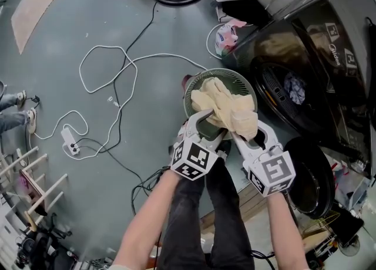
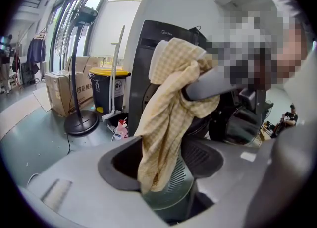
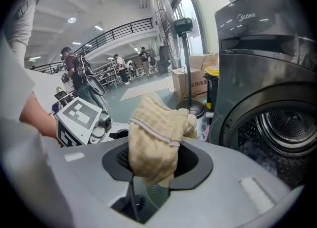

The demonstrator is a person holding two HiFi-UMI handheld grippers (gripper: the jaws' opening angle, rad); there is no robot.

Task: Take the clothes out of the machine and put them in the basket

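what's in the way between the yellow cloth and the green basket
Nothing visible stands between them. The yellow cloth hangs directly over the green basket, pinched in the right tongs. The left tongs are open with the cloth's lower end between them, and they don't seem to block the drop.

The cloth (image 1: 226, 107) is pale yellow with a fine check. The slatted basket (image 1: 238, 78) is grey-green. The washing machine (image 1: 329, 69) on the right is glossy black. The left gripper (image 1: 207, 121) and right gripper (image 1: 242, 129) are light grey with black-and-white marker cubes. The floor (image 1: 70, 28) is dull blue-green, and the cable (image 1: 106, 46) is white.
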